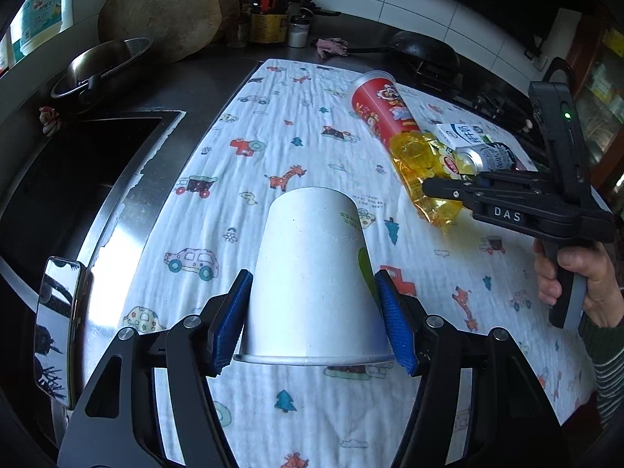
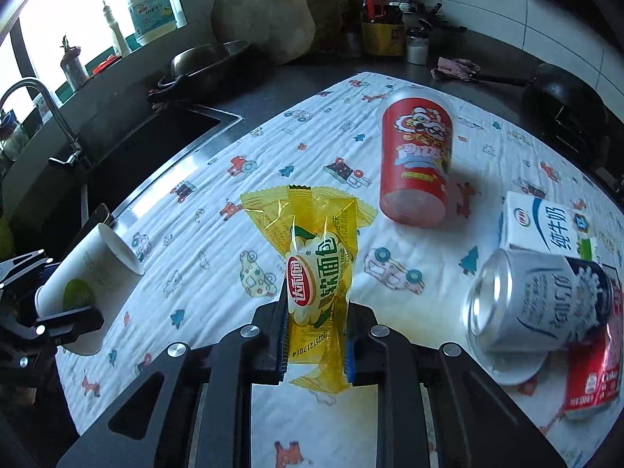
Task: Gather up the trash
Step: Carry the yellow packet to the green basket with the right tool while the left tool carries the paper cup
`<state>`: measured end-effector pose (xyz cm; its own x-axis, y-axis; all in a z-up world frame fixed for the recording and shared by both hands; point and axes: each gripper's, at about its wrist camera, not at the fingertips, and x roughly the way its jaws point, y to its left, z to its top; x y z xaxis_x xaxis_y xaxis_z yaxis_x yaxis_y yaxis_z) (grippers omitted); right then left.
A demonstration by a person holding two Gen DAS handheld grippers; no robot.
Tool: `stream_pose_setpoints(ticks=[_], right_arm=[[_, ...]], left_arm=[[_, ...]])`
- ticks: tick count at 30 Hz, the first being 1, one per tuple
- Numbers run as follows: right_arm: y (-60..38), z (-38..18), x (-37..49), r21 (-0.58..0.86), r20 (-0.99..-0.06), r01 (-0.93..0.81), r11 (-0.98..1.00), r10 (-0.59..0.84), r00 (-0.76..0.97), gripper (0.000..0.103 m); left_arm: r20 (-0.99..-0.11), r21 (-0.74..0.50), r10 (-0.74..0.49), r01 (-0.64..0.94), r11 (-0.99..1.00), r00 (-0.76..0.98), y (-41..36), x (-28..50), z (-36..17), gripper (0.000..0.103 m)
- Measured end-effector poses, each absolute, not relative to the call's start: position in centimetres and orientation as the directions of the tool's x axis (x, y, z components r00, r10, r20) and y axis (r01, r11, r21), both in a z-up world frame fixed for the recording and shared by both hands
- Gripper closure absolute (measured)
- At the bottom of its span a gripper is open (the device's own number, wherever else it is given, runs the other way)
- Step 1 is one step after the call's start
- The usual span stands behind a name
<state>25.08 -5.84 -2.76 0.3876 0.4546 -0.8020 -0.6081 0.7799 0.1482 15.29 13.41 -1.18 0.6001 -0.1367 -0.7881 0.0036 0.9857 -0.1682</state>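
- Trash is split across both hands right now: the left gripper (image 1: pixel 312 312) has its blue fingers (image 1: pixel 230 319) pressed on either side of a white paper cup (image 1: pixel 312 273), and the right gripper (image 2: pixel 316 335) is pinching a yellow bread wrapper (image 2: pixel 316 273) flat between its fingers.
- Cup's long axis runs straight out along the left fingers, closed base pointing away, open rim nearest the camera. From the right wrist view it's tipped over, off by the sink-side edge of the counter (image 1: pixel 202 78).
- Wrapper sticks up and forward out of the right fingers, crimped end fanned out at the top. Looks lifted off the patterned cloth (image 2: pixel 218 257), but the gap is hard to tell for sure.
- What's left on the cloth sits on the right hand's side: red snack tube (image 2: pixel 417 163) lying on its side toward the far edge, milk carton (image 2: pixel 546 230) by the right edge, silver can (image 2: pixel 538 304) lying in front of the carton, and a red cola can (image 2: pixel 592 374) just touching it, nearer still.
- So the right gripper is way closer to the leftovers; the left one is well apart from them.
- No bin or bag shows in either view, so can't tell which way either load has to go.
- Guess: both hands are full, so dropping off comes before grabbing more.
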Motion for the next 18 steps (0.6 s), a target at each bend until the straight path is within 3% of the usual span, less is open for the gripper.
stream_pose_setpoints(ticks=[9, 18], right_arm=[[-19.3, -0.1, 17.0, 0.153, -0.76, -0.446, 0.882, 0.393, 0.517, 0.082], [-37.6, 1.4, 11.1, 0.087, -0.749, -0.106, 0.991, 0.135, 0.648, 0.082]], left_arm=[[-0.767, -0.188, -0.272, 0.203, 0.961, 0.581, 4.4, 15.6, 0.1, 0.04], [-0.754, -0.178, -0.399, 0.422, 0.889, 0.522, -7.9, 16.0, 1.8, 0.04]])
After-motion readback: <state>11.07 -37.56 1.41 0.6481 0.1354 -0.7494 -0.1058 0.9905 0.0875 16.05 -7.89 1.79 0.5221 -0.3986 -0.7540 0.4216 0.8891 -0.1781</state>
